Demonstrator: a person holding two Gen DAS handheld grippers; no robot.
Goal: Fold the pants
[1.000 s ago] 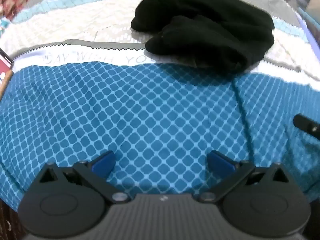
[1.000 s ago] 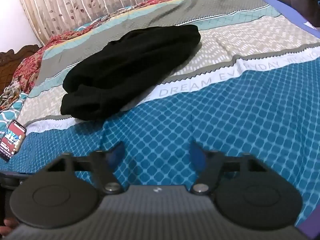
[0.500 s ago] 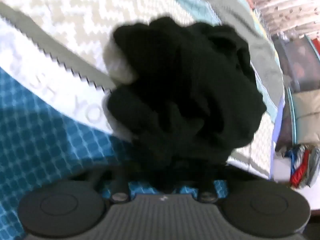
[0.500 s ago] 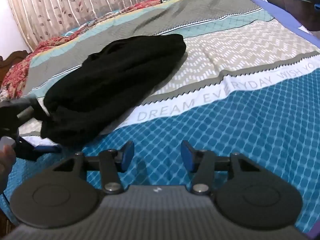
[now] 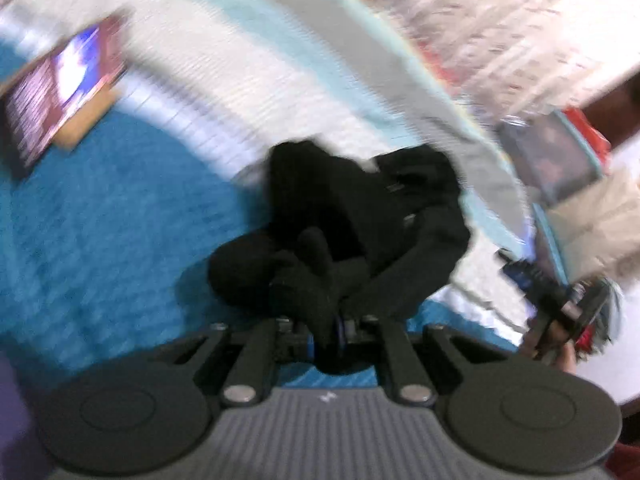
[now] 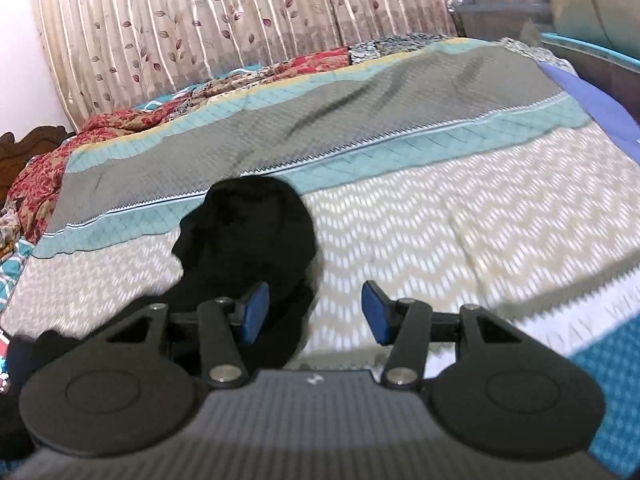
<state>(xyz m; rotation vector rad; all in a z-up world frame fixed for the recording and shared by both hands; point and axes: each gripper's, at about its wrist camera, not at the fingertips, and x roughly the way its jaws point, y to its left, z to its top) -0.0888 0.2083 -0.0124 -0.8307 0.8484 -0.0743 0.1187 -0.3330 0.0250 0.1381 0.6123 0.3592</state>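
Observation:
The black pants [image 5: 360, 224] lie bunched on the patterned bedspread [image 5: 100, 240]. My left gripper [image 5: 325, 336] is shut on a fold of the pants, which stretch away from it. In the right wrist view the pants [image 6: 248, 240] form a dark heap on the cream zigzag band. My right gripper [image 6: 316, 312] is open and empty, its left blue pad [image 6: 252, 312] right beside the pants' edge. It also shows in the left wrist view [image 5: 552, 292] at the right. The left wrist view is motion-blurred.
A phone [image 5: 60, 88] with a lit screen lies on the bed at the upper left of the left wrist view. A floral curtain [image 6: 240, 20] hangs behind the bed. A red patterned quilt [image 6: 60, 148] and wooden headboard [image 6: 24, 148] lie at the far left.
My left gripper closed on the pants and pulled them, swinging its view round. My right gripper moved forward up the bed to the pants' edge and stayed open.

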